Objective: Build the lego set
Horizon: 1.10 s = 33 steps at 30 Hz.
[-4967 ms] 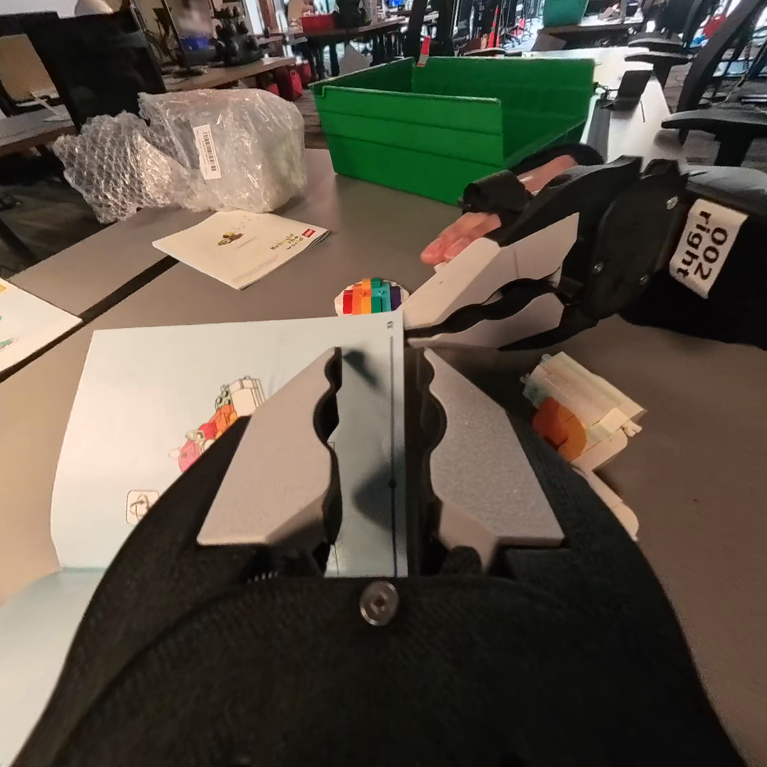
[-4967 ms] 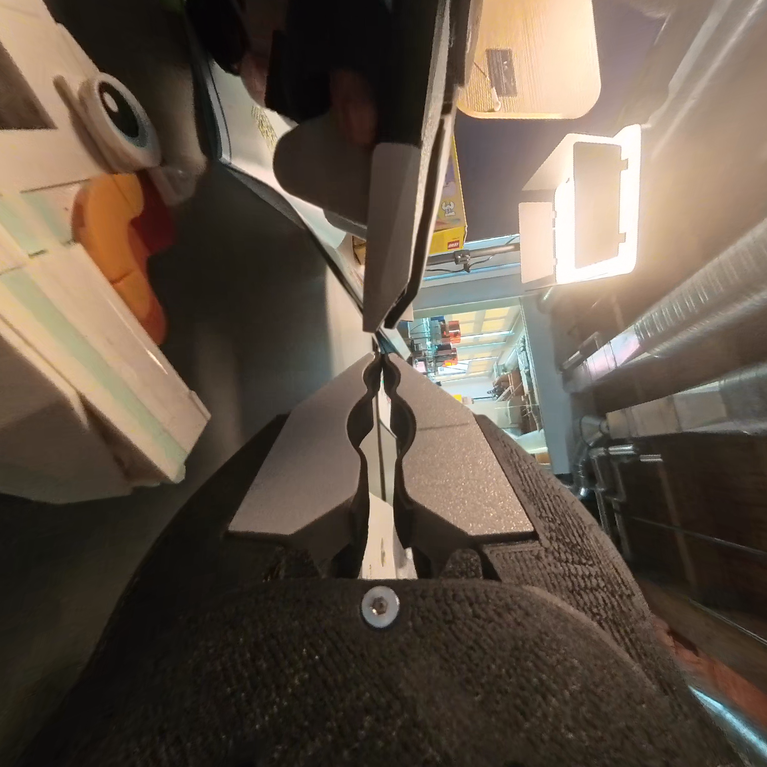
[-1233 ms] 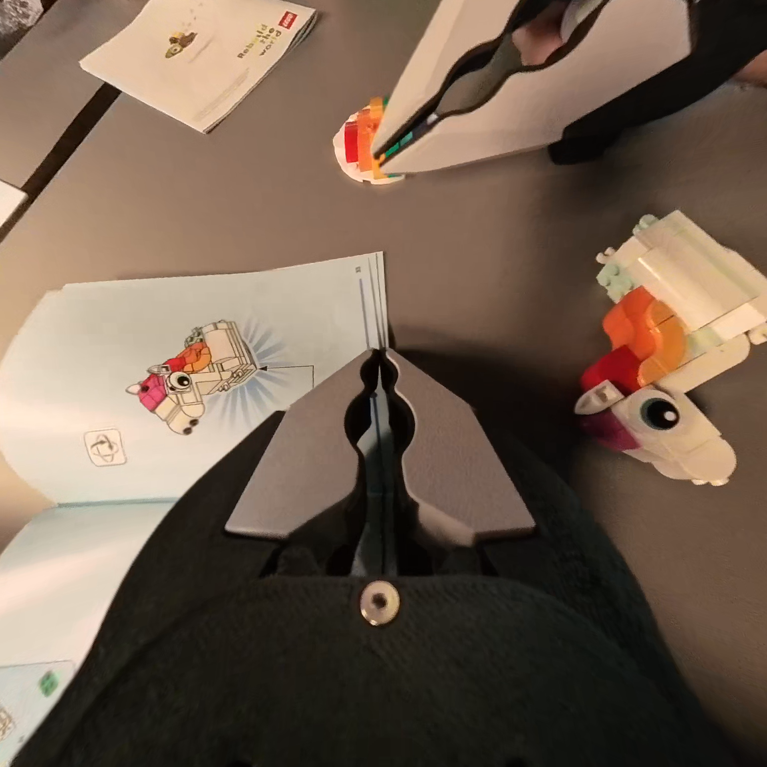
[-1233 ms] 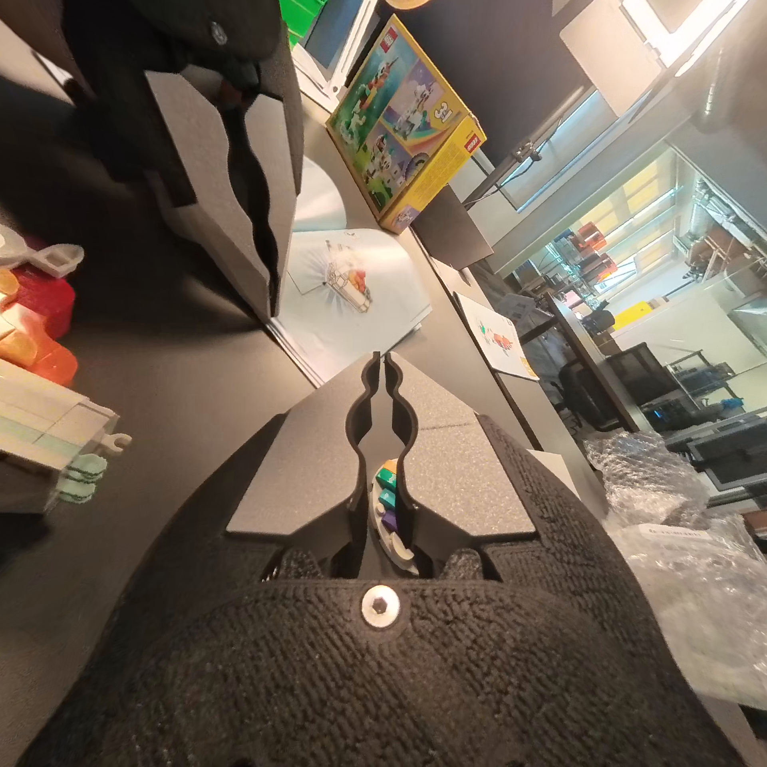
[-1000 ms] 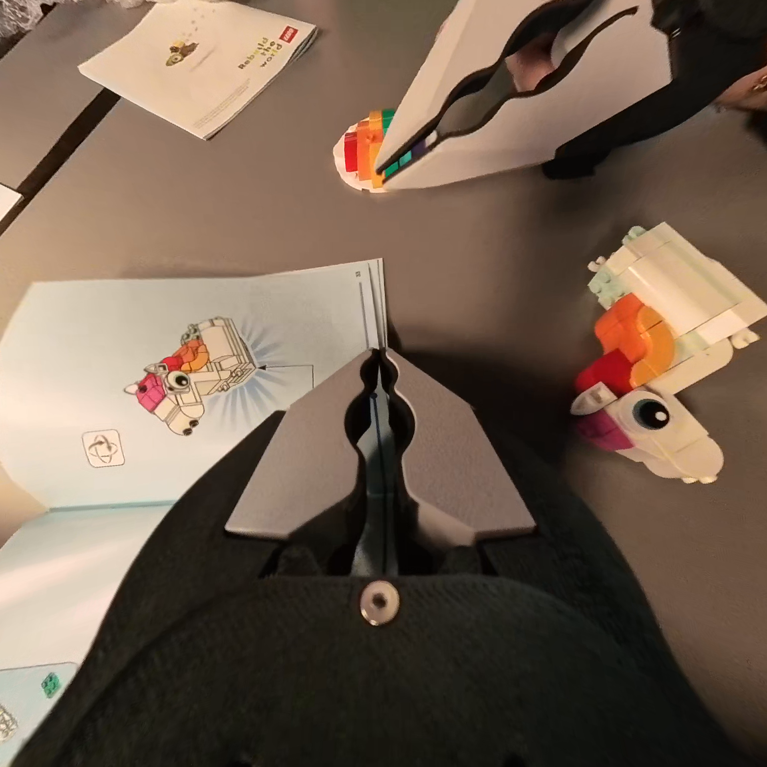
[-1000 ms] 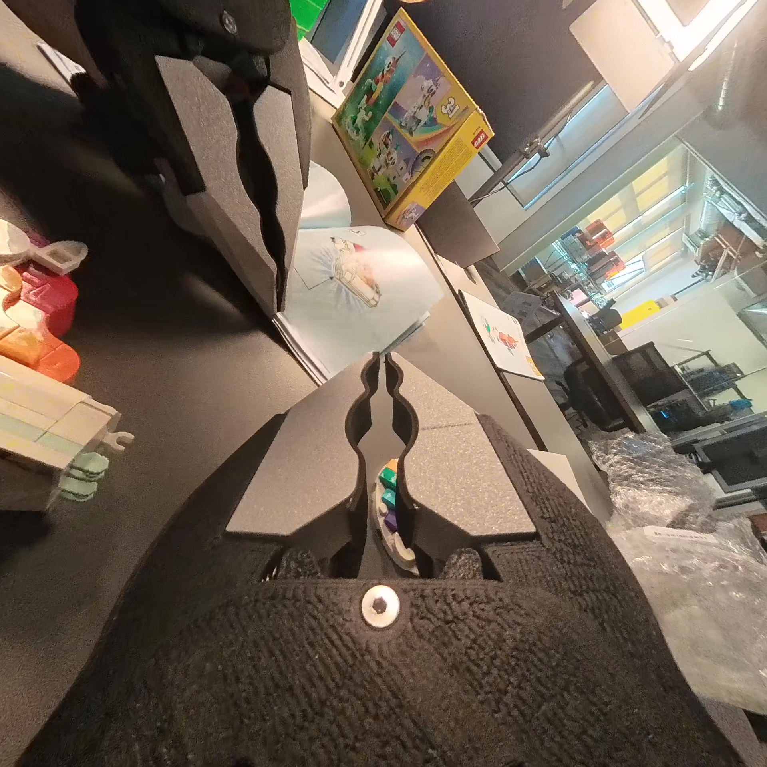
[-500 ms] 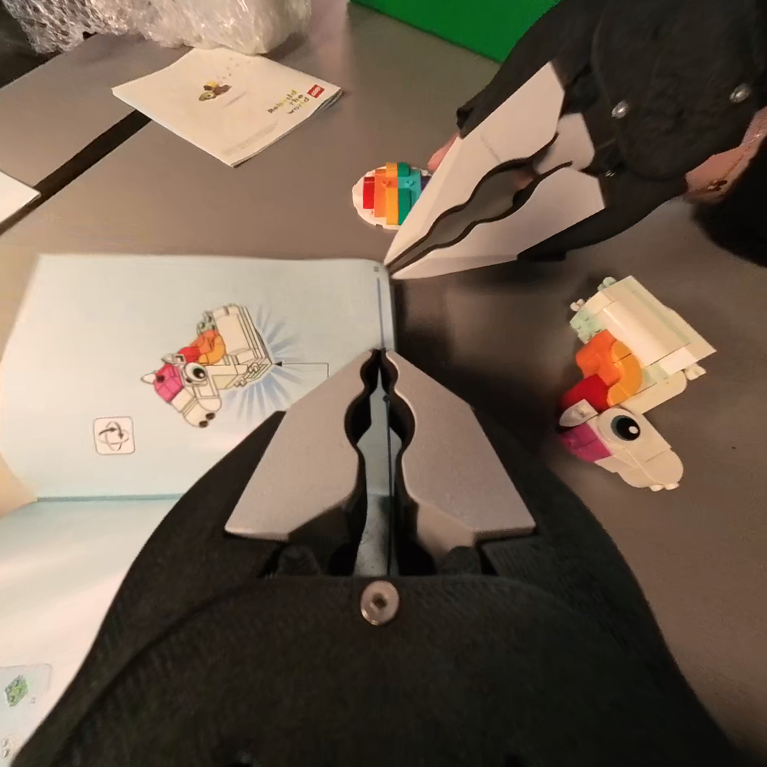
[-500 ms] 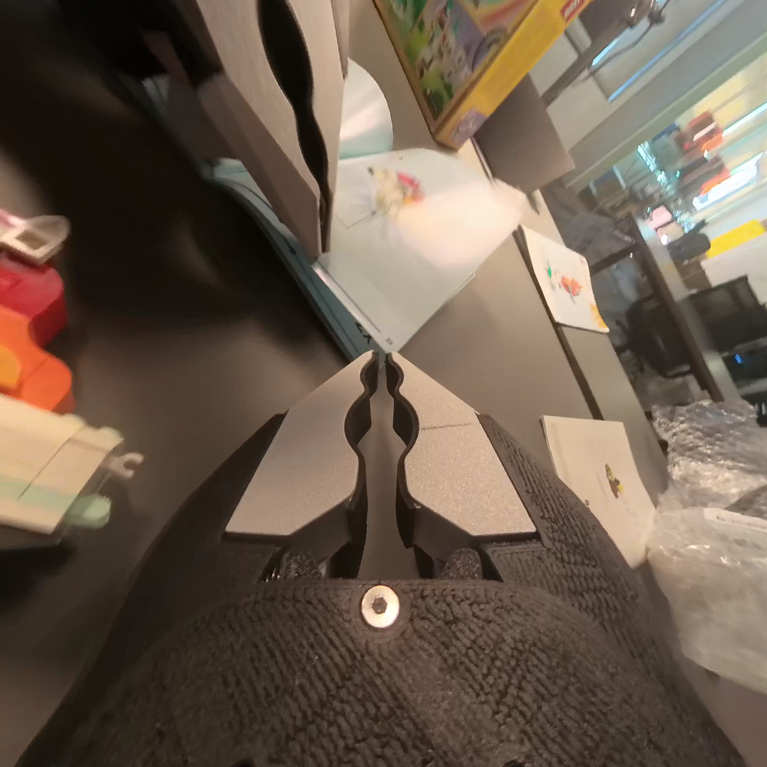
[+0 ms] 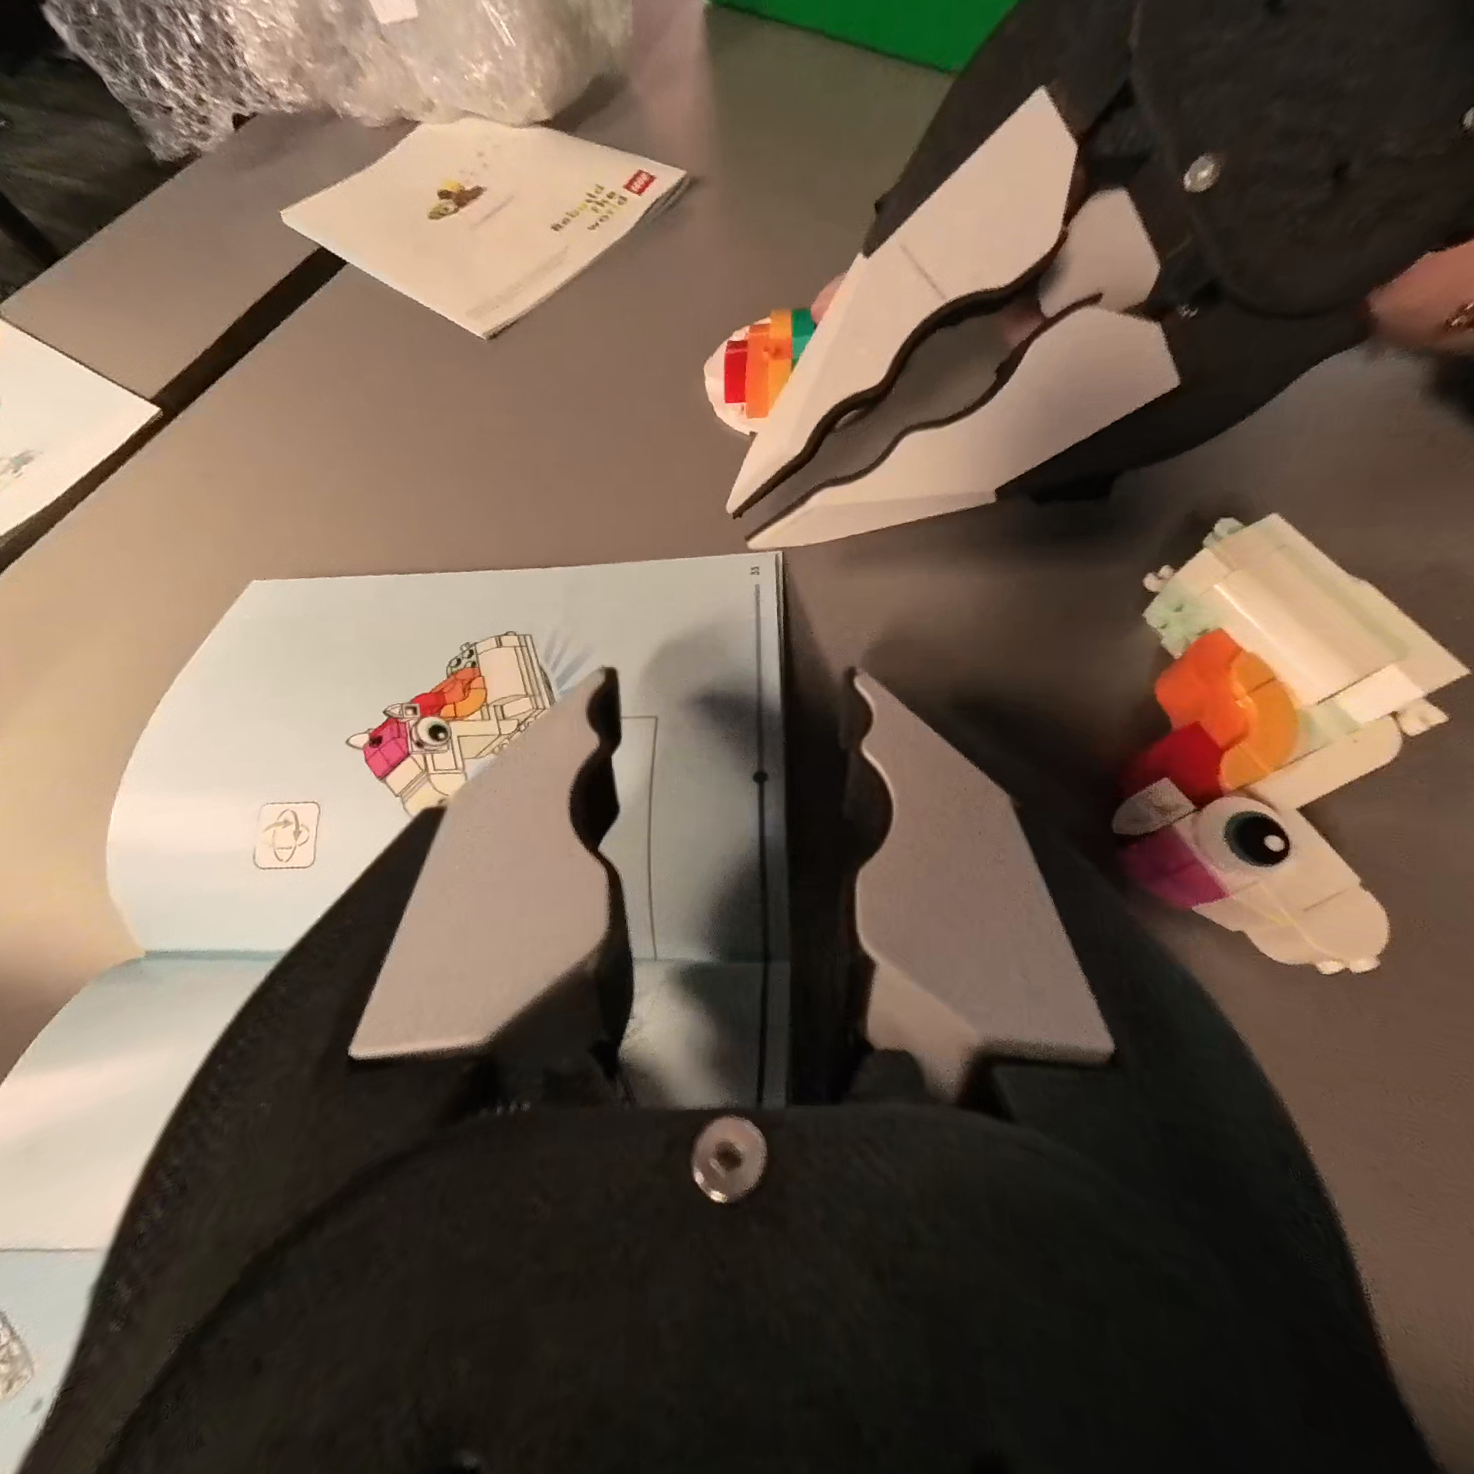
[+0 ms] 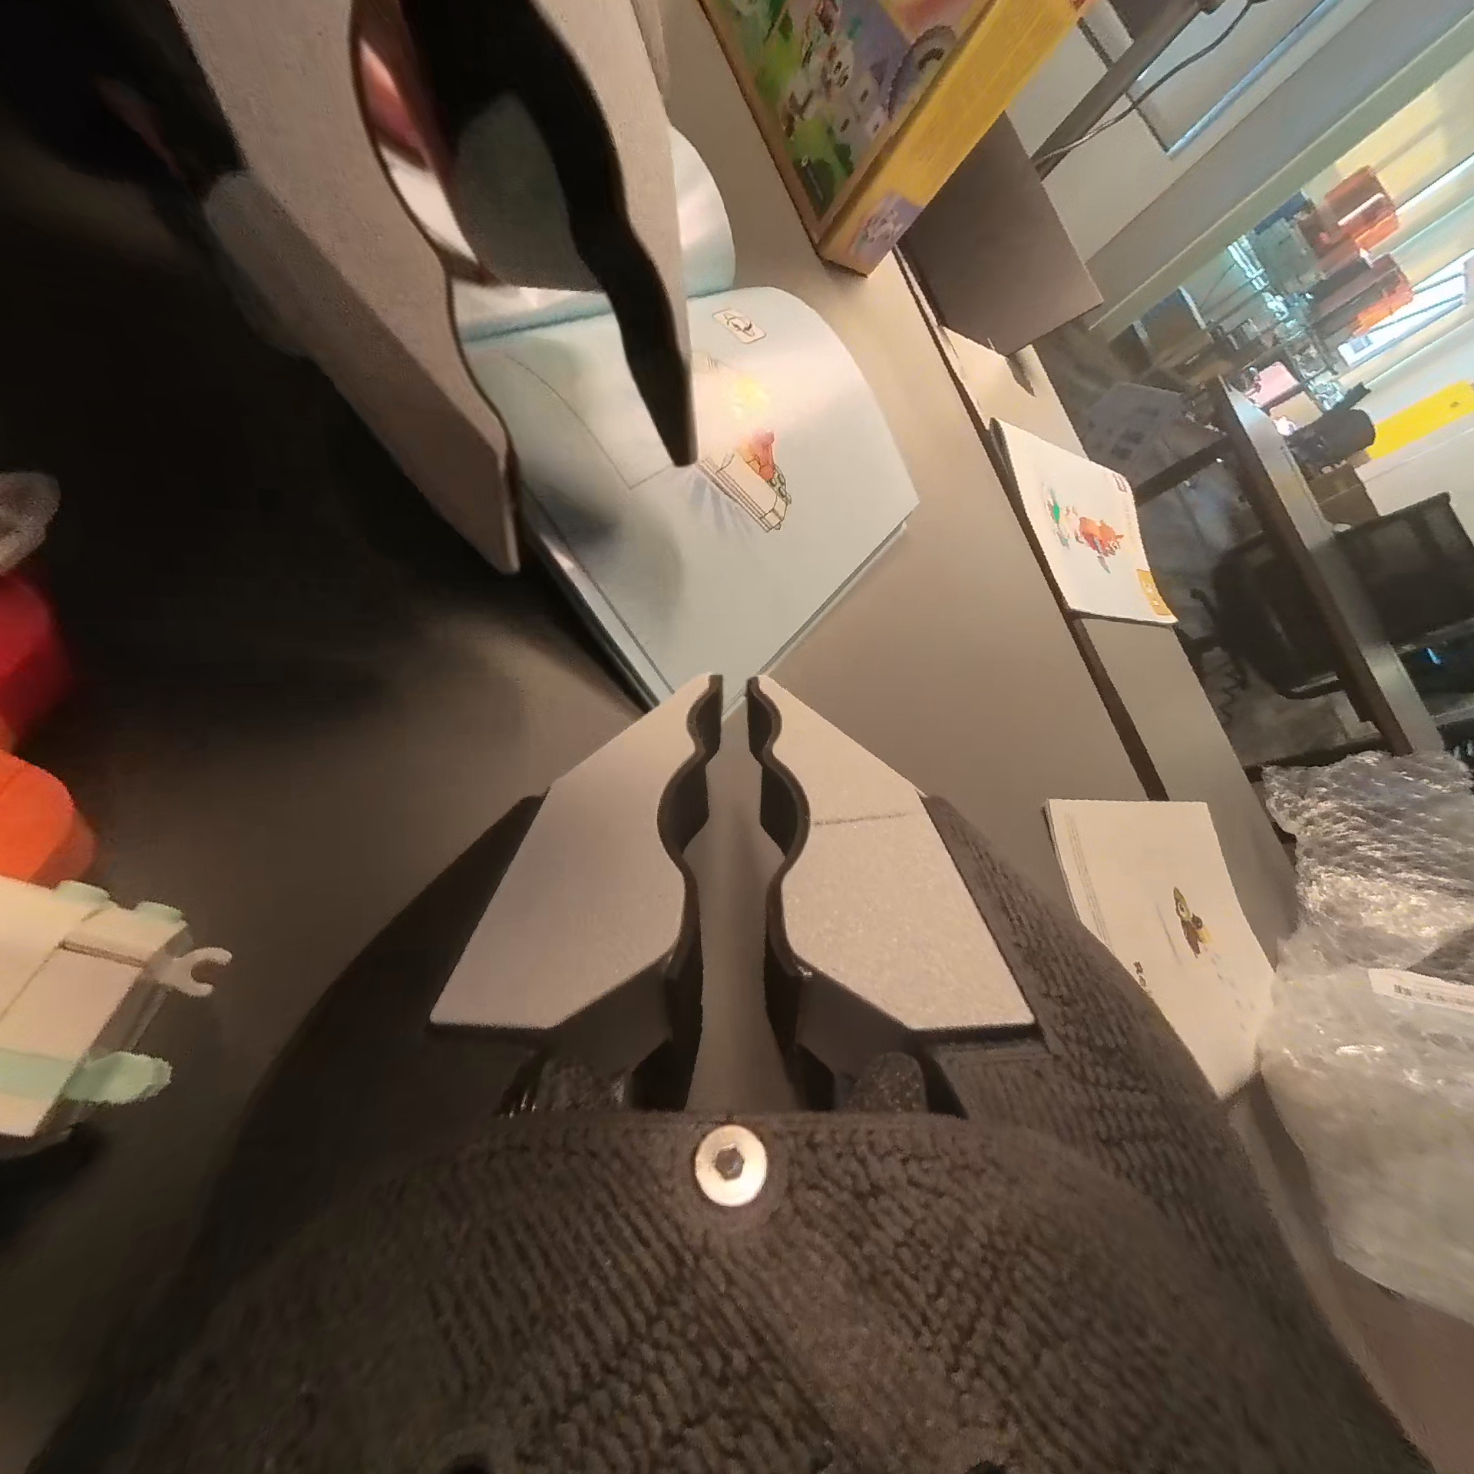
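Note:
My left gripper (image 9: 732,686) is open and empty, hovering over the right edge of the open light-blue instruction booklet (image 9: 447,638). My right gripper (image 10: 734,686) is shut and empty, with its tips just off the booklet's far right corner (image 10: 758,558); it also shows in the left wrist view (image 9: 746,518). The left gripper shows open in the right wrist view (image 10: 594,510). A rainbow brick piece (image 9: 754,371) lies on the grey table behind the right gripper. The part-built white unicorn (image 9: 1244,758) with orange and red mane lies on its side at right, and its rear end also shows in the right wrist view (image 10: 56,997).
A small white leaflet (image 9: 494,215) lies at the back, with bubble wrap (image 9: 319,64) behind it and a green bin (image 9: 877,24) at the far edge. Another sheet (image 9: 48,415) lies at left. The yellow set box (image 10: 877,104) stands beyond the booklet. The tips of one gripper are about 5 cm away from the tips of the other. Between my left fingertips and the part-built white unicorn (image 9: 1244,758) there is roughly 8 cm.
My left gripper has opened from shut. My right gripper has moved off the rainbow piece toward the booklet's corner, still shut. The unicorn and rainbow piece lie where they were.

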Each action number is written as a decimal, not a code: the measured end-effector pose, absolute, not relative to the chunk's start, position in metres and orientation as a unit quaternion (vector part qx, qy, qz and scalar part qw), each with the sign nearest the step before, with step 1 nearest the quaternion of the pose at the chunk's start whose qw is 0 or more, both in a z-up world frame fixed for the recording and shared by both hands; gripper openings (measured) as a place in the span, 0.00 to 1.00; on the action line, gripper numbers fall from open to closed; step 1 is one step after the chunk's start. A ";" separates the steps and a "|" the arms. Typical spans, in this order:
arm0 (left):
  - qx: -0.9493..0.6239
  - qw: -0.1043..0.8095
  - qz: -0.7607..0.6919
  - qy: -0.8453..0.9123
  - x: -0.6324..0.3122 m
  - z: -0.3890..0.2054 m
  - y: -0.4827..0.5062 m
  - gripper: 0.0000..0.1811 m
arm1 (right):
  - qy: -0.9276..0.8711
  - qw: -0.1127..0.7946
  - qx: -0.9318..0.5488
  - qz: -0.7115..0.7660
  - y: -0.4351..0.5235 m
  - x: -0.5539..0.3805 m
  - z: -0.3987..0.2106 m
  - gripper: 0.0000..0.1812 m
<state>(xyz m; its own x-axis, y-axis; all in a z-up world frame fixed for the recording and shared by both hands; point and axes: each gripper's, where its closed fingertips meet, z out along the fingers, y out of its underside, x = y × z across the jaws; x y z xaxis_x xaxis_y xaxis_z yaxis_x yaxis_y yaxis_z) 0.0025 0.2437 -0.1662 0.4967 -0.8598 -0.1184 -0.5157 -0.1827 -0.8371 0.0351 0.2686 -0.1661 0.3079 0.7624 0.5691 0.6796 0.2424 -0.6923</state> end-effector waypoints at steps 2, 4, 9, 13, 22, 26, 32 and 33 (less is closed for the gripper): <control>-0.743 0.438 -0.184 0.472 0.003 -0.169 0.243 0.31 | -0.587 0.526 -0.614 0.037 0.269 0.036 -0.167 0.03; -0.743 0.436 -0.177 0.477 0.004 -0.171 0.242 0.27 | -0.588 0.527 -0.612 0.037 0.268 0.036 -0.166 0.03; -0.752 0.432 -0.174 0.467 0.002 -0.173 0.245 0.14 | -0.594 0.527 -0.607 0.029 0.267 0.036 -0.168 0.03; -0.755 0.429 -0.171 0.466 0.001 -0.174 0.246 0.13 | -0.591 0.530 -0.608 0.033 0.268 0.037 -0.166 0.03; -0.757 0.422 -0.148 0.476 0.002 -0.180 0.247 0.14 | -0.581 0.533 -0.614 0.034 0.270 0.045 -0.164 0.03; -0.756 0.419 -0.146 0.481 0.002 -0.181 0.246 0.14 | -0.586 0.530 -0.613 0.029 0.269 0.045 -0.166 0.03; -0.752 0.419 -0.158 0.483 0.004 -0.179 0.243 0.12 | -0.587 0.530 -0.611 0.028 0.269 0.044 -0.166 0.03; -0.752 0.419 -0.160 0.484 0.004 -0.179 0.243 0.12 | -0.588 0.530 -0.611 0.027 0.269 0.044 -0.167 0.03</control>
<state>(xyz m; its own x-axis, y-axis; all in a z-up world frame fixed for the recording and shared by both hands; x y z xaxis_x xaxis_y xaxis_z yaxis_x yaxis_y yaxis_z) 0.0040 0.2429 -0.1788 0.4807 -0.8615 -0.1636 -0.5928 -0.1818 -0.7846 0.0444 0.2689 -0.1666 0.3082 0.7471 0.5890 0.6893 0.2514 -0.6795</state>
